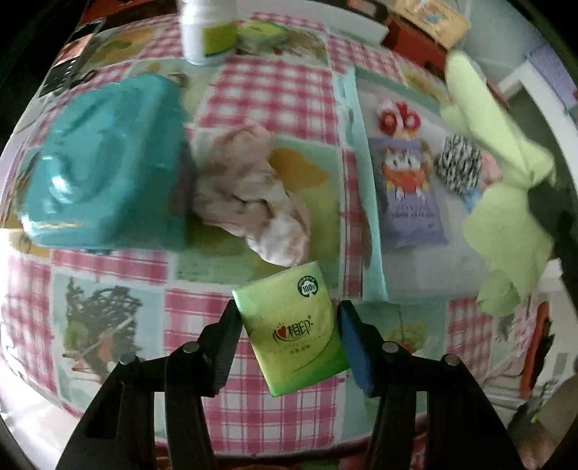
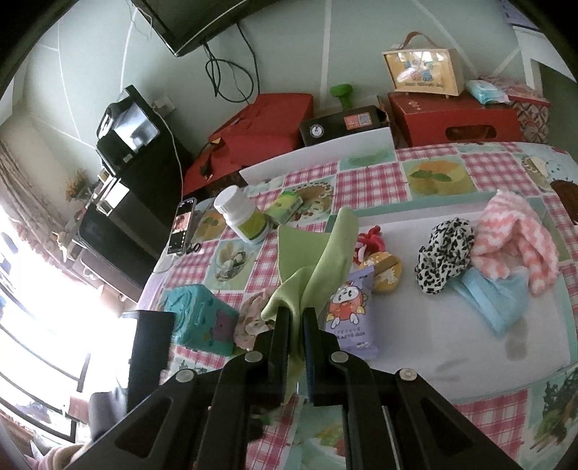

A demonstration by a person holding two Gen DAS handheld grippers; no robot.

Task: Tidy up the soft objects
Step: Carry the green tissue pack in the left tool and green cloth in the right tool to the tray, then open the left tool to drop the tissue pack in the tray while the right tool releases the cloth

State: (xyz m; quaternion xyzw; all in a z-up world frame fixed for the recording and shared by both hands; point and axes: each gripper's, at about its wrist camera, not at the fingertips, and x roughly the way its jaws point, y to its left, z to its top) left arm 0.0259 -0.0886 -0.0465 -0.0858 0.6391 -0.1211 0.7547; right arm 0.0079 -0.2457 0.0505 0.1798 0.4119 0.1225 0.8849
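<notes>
Green tissue pack [image 1: 294, 327] between left tongs [image 1: 289, 325], green cloth [image 2: 310, 260] pinched in right tongs [image 2: 297, 318]

light: daylight glare blown white left of the teal box [image 2: 202, 318] | blur: teal box smeared in left wrist view; right sharper | edges: fisheye-bent, dark-cornered

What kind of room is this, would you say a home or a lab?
Most likely a lived-in home room. A pink checked tablecloth with food pictures covers the table, a dark flat screen hangs on the wall with cables trailing, and red gift boxes are stacked behind it.
</notes>
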